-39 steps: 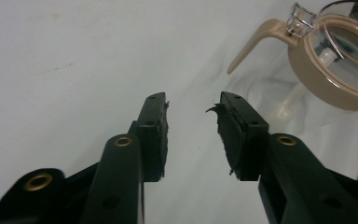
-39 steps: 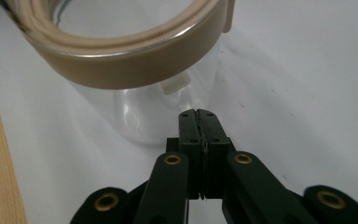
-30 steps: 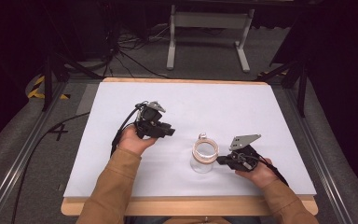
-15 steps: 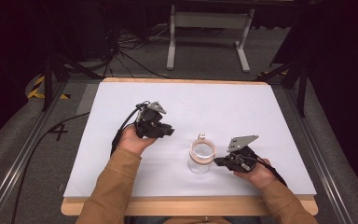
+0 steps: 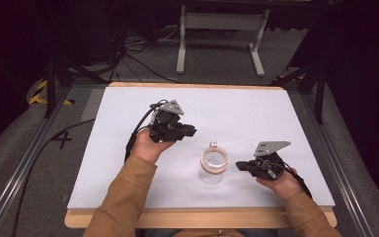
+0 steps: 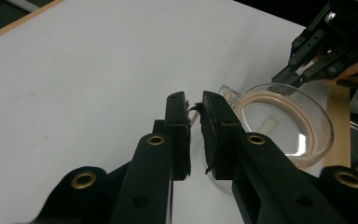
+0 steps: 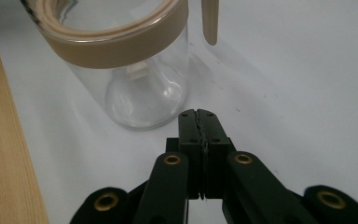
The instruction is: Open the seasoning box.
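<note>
Just ahead of right gripper (image 7: 199,112): glass jar (image 7: 135,70) | jaws clenched empty | left gripper (image 6: 195,105) slightly parted, empty | risk: nudge topples jar

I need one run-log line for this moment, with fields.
left tongs: slightly open, empty | right tongs: shut, empty, near jar | glass jar: upright on white table, lid open

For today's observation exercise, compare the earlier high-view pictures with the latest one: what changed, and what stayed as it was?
Very little changed. The right gripper edged slightly toward the person's side of the table, staying just right of the glass jar, its jaws shut on nothing. The left gripper kept its place up and to the left of the jar, jaws slightly apart. The jar did not move on the white table, and nothing was gripped or released.
</note>
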### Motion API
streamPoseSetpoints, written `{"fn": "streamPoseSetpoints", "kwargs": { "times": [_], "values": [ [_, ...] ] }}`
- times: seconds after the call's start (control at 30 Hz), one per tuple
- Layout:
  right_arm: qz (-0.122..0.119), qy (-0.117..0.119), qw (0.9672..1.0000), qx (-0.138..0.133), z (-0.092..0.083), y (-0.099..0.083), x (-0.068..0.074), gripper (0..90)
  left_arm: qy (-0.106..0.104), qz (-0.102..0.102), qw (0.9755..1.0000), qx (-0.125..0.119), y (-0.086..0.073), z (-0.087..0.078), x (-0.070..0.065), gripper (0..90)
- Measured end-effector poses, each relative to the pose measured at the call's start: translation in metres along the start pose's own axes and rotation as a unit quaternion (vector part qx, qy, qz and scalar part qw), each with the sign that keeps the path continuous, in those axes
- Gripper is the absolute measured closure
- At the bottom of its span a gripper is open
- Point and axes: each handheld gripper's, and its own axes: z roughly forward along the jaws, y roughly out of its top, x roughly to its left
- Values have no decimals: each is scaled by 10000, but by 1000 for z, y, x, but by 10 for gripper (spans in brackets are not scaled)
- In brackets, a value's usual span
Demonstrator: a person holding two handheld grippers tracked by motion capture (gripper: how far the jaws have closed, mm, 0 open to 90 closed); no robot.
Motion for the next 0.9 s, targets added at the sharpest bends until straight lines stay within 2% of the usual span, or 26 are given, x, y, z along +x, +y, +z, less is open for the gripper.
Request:
{"fn": "streamPoseSetpoints", "kwargs": {
  "times": [0.1,0.17,0.23,0.4,0.47,0.53,0.67,0.9],
  "values": [
    [-16,-19,10000,4,0,-2,2,895,-144,-59,9999,39,1,11,2,798],
    [4,-27,10000,20,-1,-4,3,895,-313,-175,9994,-29,2,17,4,798],
    [15,-30,10000,34,-2,-5,4,895,-398,-222,9989,-115,3,25,5,798],
    [25,-44,10000,31,-3,-8,6,895,-429,-224,9987,-164,4,39,5,798],
    [14,-54,10000,29,-2,-9,6,894,-508,-367,9979,-171,4,48,6,800],
    [23,-39,10000,53,-3,-10,7,894,-680,-494,9963,-199,4,54,6,799],
    [27,-59,10000,17,-4,-11,7,894,-794,-406,9959,-117,5,59,2,782],
    [6,-34,10000,25,-4,-10,8,893,-816,-447,9957,3,4,63,2,793]
  ]
}}
